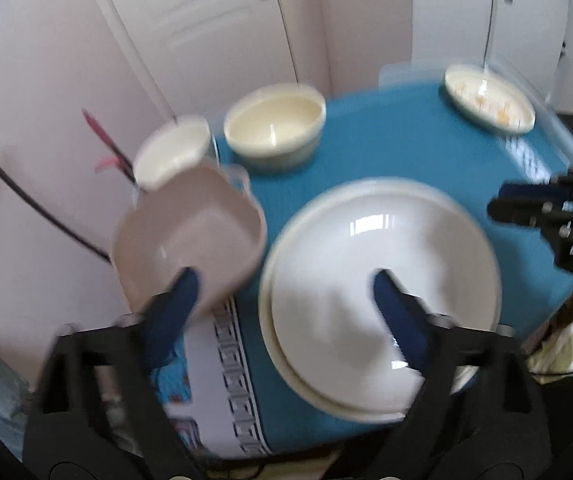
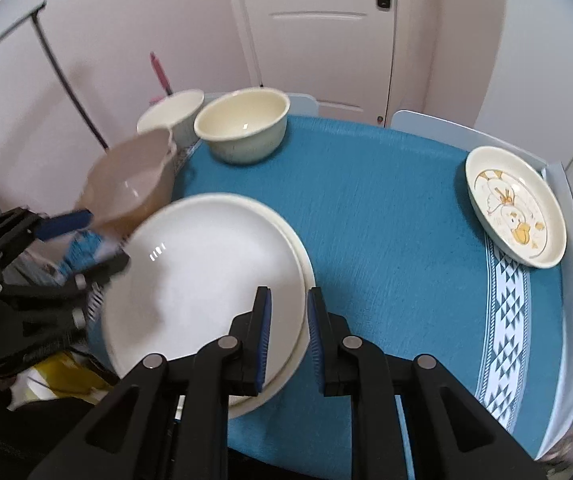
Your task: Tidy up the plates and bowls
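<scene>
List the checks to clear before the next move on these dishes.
1. Left gripper open, clamping nothing: ok.
2. Pink bowl sitting flat: not ok, it tilts beside the left finger.
3. Right gripper holding the plate stack: cannot tell; jaws narrow, astride its rim.
4. Stack aligned: not ok, top plate sits offset.
5. Cream bowl and duck plate clear of both grippers: ok.

Below my right tool [image 2: 288, 312] two white plates [image 2: 206, 280] lie stacked; cream bowl [image 2: 242, 126] and duck plate [image 2: 516, 212] sit beyond.
</scene>
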A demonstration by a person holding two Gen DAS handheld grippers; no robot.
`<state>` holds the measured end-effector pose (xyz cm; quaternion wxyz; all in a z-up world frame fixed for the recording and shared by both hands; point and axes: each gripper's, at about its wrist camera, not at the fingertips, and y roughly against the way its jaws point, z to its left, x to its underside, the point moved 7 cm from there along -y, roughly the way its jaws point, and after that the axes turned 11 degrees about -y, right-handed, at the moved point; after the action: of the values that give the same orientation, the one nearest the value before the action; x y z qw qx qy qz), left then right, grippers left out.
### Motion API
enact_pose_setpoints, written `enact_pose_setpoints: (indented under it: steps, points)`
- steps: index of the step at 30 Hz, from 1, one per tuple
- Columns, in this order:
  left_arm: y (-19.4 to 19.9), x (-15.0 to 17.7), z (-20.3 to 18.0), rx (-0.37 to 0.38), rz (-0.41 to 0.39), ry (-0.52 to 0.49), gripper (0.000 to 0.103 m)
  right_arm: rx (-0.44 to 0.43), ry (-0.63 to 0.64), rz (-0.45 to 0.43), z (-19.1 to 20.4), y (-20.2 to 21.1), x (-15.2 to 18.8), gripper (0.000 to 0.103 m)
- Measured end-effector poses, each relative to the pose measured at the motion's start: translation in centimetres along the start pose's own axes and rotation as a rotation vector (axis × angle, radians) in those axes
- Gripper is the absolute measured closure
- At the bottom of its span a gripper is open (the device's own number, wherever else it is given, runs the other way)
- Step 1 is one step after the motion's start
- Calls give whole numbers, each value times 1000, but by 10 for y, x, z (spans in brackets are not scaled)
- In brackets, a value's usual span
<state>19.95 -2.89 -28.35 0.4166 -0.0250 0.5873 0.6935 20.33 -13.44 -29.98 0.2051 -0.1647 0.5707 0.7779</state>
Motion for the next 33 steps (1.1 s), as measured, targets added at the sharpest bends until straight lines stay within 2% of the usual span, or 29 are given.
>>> enact_pose_setpoints:
  steps: [1,2,3,4,7,11,15,18,20,26,28,30,33]
  points:
    - [6,-8,0,-1,-30,-8,7,-5,-15,-17,-1,4,-3,75]
    - [12,-18,0,5,-56,-20,6,-7,-34,-44,-5,12,-7,46]
    - [15,-25,-1,12,-72,-28,6,-5,-46,-65,-8,17,-10,27]
    - [18,-32,-3,23,-87,-34,6,-2,-55,-84,-10,22,-12,0]
    - [27,-57,-10,80,-130,-43,6,43,-102,-132,-29,41,-18,0]
    - [34,-105,-28,212,-181,-67,6,88,-202,-157,-64,67,-23,0]
    - [31,-169,-55,339,-236,-116,6,157,-276,-203,-102,102,-31,0]
    - [19,-214,-80,438,-231,-134,6,188,-354,-257,-132,131,-46,0]
    - [5,-242,-94,474,-223,-147,6,190,-383,-257,-151,139,-59,0]
    - [-58,-298,-135,557,-124,-184,6,215,-481,-176,-226,113,-76,0]
    - [-93,-304,-151,554,-61,-205,6,185,-531,-156,-249,96,-76,0]
    - [-125,-304,-165,551,-8,-223,8,109,-587,-136,-264,74,-74,0]
    - [-170,-294,-184,579,51,-235,22,46,-597,-100,-269,35,-68,7]
